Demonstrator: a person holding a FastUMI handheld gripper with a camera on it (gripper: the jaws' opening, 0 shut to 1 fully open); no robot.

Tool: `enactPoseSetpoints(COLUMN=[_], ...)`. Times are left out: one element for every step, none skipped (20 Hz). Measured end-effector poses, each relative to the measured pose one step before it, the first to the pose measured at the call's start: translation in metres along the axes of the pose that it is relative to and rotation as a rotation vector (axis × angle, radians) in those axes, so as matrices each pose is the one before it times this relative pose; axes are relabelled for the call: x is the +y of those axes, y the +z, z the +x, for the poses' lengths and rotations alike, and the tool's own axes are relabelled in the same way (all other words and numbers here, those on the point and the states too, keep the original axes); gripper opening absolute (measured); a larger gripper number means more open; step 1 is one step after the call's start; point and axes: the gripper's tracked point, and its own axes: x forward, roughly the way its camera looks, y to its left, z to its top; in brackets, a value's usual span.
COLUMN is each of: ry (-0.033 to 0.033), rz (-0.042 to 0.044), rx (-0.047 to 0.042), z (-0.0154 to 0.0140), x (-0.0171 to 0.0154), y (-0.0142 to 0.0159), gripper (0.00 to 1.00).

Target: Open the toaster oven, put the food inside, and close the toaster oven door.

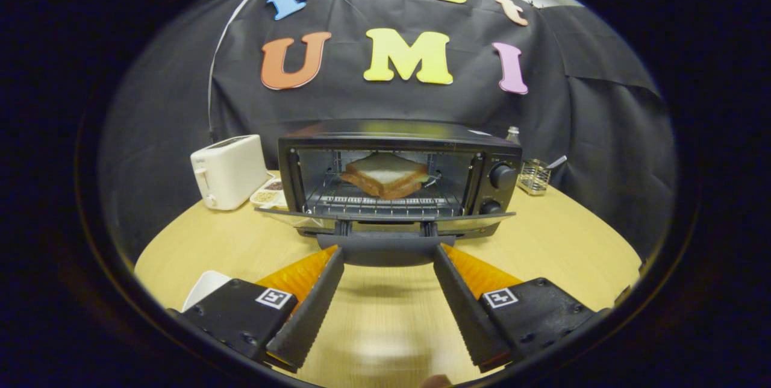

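A black toaster oven (397, 135) stands on the wooden table just ahead of me, its glass door (385, 218) folded down flat. A sandwich of toasted bread (385, 175) lies on the wire rack inside. The door's dark handle (385, 250) sticks out toward me and sits between my fingertips. My gripper (388, 249) is open, one finger on each end of the handle, at its height; I cannot tell whether they touch it.
A white slot toaster (227, 171) stands left of the oven, with a small tray of food (269, 193) beside it. A wire basket (533, 176) and a bottle top are behind the oven's right side. A white plate edge (202, 287) lies near my left finger.
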Motion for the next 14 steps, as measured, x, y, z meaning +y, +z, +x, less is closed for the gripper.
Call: enactPoseSetpoints(ry=[0.00188,0.00186,-0.00062,0.00129,0.00367,-0.00084,0.01418,0.01878,0.00516,-0.00260,0.00061,-0.00115,-0.00552,-0.00390], rz=[0.00282,0.00322,-0.00229,-0.00259,0.00043,-0.00689,-0.00966,0.00335,0.00935,0.00578,-0.00051,-0.00138,0.00298,0.01051], rx=[-0.00975,-0.01628,-0.01674,-0.01296,0.00852,0.02691,0.02540,0.00606,-0.01210,-0.02559,-0.01863,-0.01180,-0.00903,-0.01043], z=[0.00121,0.00150,0.00044,0.00389,0.00409,0.00409,0.00329,0.00048,-0.00488,-0.00626,-0.00724,-0.00687,-0.01044,-0.00829], x=[0.00043,-0.00023,0.00053,0.00020,0.00266,0.00103,0.00376,0.00469,-0.00017,-0.00150,-0.00305,-0.00244,-0.00349,-0.00355], y=[0.00304,0.00387,0.00581,0.00435,0.00230,-0.00299,-0.00164,0.00113,0.00593,0.00990,0.00697,0.00530,0.00612,0.00598], gripper=[1.00,1.00,1.00,1.00,1.00,0.99,1.00,1.00,1.00,1.00,1.00,1.00,1.00,1.00])
